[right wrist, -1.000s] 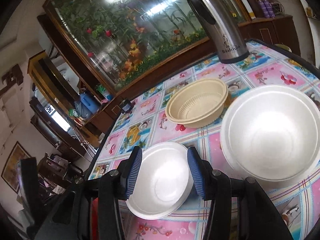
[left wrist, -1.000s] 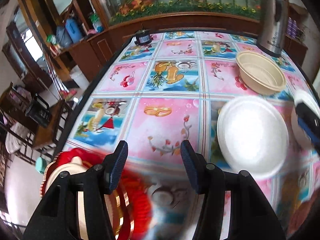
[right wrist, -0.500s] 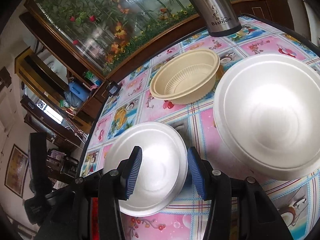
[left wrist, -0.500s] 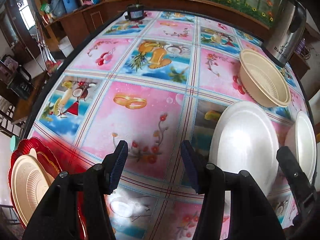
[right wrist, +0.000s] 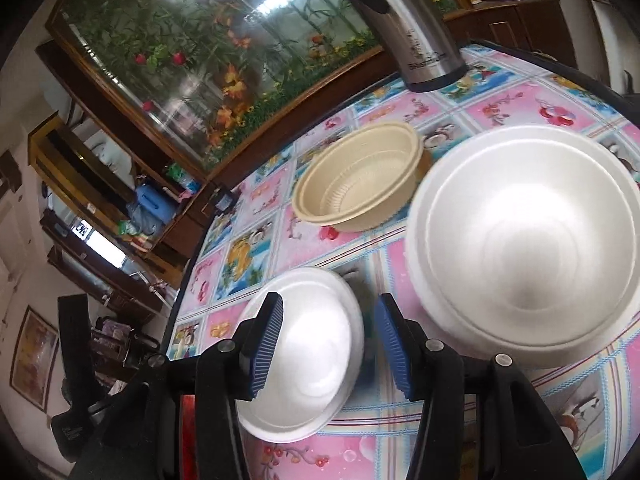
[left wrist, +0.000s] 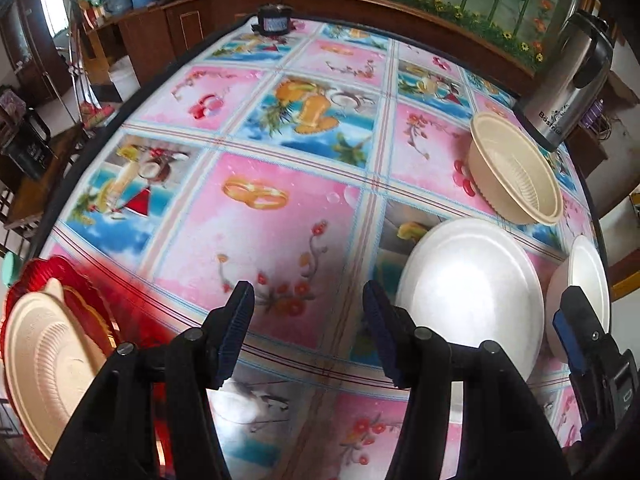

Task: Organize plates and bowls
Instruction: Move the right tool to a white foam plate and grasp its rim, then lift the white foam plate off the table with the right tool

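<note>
my right gripper (right wrist: 328, 340) was nearer white plate (right wrist: 308, 356): plate lay just ahead and below, its right rim between my jaws, pads not pressing. jaws half apart, empty. plate was round, no long axis. my left gripper (left wrist: 308, 328), half apart too, empty, hung over bare cloth (left wrist: 260, 240); plate lay to its right. white bowl (right wrist: 524, 248) and beige bowl (right wrist: 356, 188) stood beyond. beige plate (left wrist: 44, 368) sat on red plate (left wrist: 84, 292), far left.

Both wrist views look steeply down, close over the table (left wrist: 280, 220), sharing the white plate (left wrist: 468, 292).
</note>
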Tool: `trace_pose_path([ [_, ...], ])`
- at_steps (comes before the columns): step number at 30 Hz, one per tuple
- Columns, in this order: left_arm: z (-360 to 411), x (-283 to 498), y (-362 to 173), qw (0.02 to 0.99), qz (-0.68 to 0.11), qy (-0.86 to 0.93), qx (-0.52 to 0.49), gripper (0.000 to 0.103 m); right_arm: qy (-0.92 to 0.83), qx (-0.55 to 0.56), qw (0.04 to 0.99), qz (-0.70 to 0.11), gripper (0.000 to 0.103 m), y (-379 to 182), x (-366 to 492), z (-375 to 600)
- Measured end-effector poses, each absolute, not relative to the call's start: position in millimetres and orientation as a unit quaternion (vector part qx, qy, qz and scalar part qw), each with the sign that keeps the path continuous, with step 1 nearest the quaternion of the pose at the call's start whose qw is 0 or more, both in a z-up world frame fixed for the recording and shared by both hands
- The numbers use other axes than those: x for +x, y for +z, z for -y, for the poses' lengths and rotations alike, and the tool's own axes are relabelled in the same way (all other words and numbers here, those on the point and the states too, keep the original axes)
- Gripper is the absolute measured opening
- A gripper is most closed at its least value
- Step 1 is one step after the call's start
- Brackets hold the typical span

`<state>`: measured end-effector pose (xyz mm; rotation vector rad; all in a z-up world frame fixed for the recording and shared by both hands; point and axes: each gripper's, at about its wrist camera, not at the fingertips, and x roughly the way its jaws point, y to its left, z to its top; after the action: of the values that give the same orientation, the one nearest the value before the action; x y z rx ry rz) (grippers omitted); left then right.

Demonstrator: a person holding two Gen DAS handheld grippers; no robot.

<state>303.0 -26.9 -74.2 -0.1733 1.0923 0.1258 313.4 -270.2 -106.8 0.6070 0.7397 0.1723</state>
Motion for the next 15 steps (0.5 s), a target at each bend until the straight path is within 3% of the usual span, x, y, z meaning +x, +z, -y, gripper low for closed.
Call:
trace_pose_path([
  [10, 42.2, 304.3, -85.7, 0.842, -0.532, 0.040, -0.079, 0.055, 0.086, 0.304, 0.845, -0.432, 0.051, -134.4, 329.8, 270.0],
  [15, 38.9, 302.8, -89.7, 0.835, -0.541, 0.029, -0.096, 0.055, 0.106, 0.321, 0.826, -0.451, 0.033, -143.2, 332.4, 266.3],
])
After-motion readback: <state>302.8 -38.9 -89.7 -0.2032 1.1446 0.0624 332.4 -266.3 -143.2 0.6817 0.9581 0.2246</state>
